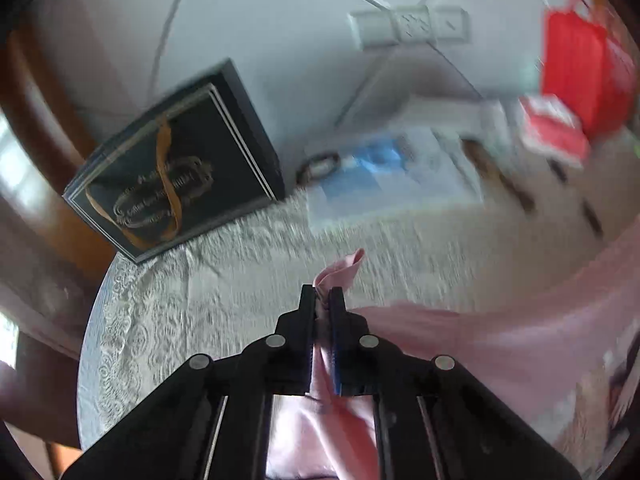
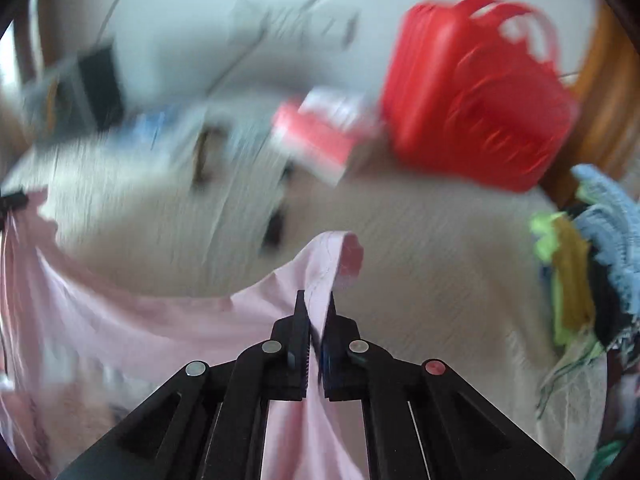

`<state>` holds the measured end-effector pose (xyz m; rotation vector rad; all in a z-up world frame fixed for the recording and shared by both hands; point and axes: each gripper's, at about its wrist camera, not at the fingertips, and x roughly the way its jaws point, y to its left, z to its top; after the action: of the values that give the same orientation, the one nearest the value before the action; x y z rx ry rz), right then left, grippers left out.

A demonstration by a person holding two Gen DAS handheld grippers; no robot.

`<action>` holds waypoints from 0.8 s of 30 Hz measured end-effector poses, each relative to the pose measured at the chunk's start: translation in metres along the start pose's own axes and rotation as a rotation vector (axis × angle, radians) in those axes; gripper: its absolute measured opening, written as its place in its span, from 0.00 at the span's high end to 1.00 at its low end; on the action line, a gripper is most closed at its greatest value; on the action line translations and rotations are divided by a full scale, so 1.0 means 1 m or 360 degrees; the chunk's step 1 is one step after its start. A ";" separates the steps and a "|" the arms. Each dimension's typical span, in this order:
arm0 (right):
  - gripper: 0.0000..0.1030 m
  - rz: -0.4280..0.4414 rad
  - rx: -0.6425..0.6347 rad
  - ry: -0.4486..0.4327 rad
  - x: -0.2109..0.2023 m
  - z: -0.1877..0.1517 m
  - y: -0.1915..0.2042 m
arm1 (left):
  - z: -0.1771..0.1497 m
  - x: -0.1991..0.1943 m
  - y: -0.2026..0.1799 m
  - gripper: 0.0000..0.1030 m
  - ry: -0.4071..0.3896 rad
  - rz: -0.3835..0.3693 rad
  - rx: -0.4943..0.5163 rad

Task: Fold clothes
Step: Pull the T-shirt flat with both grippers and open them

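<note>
Pink garment (image 1: 460,344) fills the lower right of the left wrist view, one corner pinched tight in the left gripper (image 1: 323,296) at lower centre. Right gripper (image 2: 316,300), also clamped shut on the cloth, shows it trailing to the lower left over the lace tablecloth (image 2: 440,280).

nothing here can actually be read. the black gift box (image 1: 176,160) carries gold ornate lettering inside an oval emblem (too smeared to make out a word), and the red-and-white packet (image 2: 320,136) shows only blurred white patches.
</note>
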<state>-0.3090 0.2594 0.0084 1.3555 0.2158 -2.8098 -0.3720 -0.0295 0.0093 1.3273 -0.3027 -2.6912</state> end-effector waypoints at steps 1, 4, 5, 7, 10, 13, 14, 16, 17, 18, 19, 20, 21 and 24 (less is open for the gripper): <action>0.96 -0.0017 0.0038 -0.0031 0.002 0.005 -0.005 | 0.012 0.008 0.002 0.93 -0.0026 -0.0001 -0.0074; 0.89 -0.0066 0.0177 -0.0050 0.029 0.019 -0.021 | 0.026 0.043 0.012 0.79 0.0126 -0.0074 -0.0293; 0.86 -0.0081 0.0236 -0.0013 0.041 0.018 -0.028 | 0.025 0.050 0.016 0.70 0.0200 -0.0132 -0.0353; 0.84 -0.0045 0.0365 0.0070 0.062 0.012 -0.040 | 0.019 0.043 0.023 0.39 0.0192 -0.0165 -0.0368; 0.83 0.0081 0.0433 0.0080 0.055 -0.008 -0.050 | 0.001 0.024 0.029 0.34 0.0202 -0.0149 -0.0274; 0.70 0.0244 0.0413 0.0062 0.019 -0.035 -0.047 | -0.038 -0.001 0.044 0.34 0.0271 -0.0190 -0.0247; 0.64 0.0288 0.0404 0.0045 0.002 -0.048 -0.046 | -0.055 -0.011 0.050 0.34 0.0276 -0.0204 -0.0252; 0.32 0.0348 0.0435 -0.0009 -0.031 -0.075 -0.046 | -0.091 -0.031 0.059 0.34 0.0275 -0.0190 -0.0262; 0.24 0.0378 0.0473 -0.0042 -0.047 -0.089 -0.049 | -0.106 -0.036 0.062 0.34 0.0252 -0.0211 -0.0282; 0.14 0.0409 0.0537 -0.0076 -0.058 -0.101 -0.053 | -0.120 -0.038 0.064 0.34 0.0246 -0.0242 -0.0310; 0.14 0.0448 0.0614 -0.0105 -0.066 -0.113 -0.059 | -0.134 -0.037 0.065 0.34 0.0280 -0.0269 -0.0336; 0.14 0.0495 0.0701 -0.0112 -0.071 -0.126 -0.063 | -0.145 -0.032 0.065 0.34 0.0330 -0.0264 -0.0346; 0.14 0.0527 0.0756 -0.0086 -0.071 -0.136 -0.066 | -0.153 -0.028 0.064 0.34 0.0364 -0.0251 -0.0331; 0.14 0.0470 0.0732 -0.0025 -0.065 -0.154 -0.062 | -0.163 -0.016 0.059 0.34 0.0376 -0.0265 -0.0330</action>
<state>-0.1529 0.3380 -0.0282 1.2936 -0.6152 -2.7059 -0.2314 -0.1041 -0.0616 1.6460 0.1127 -2.5671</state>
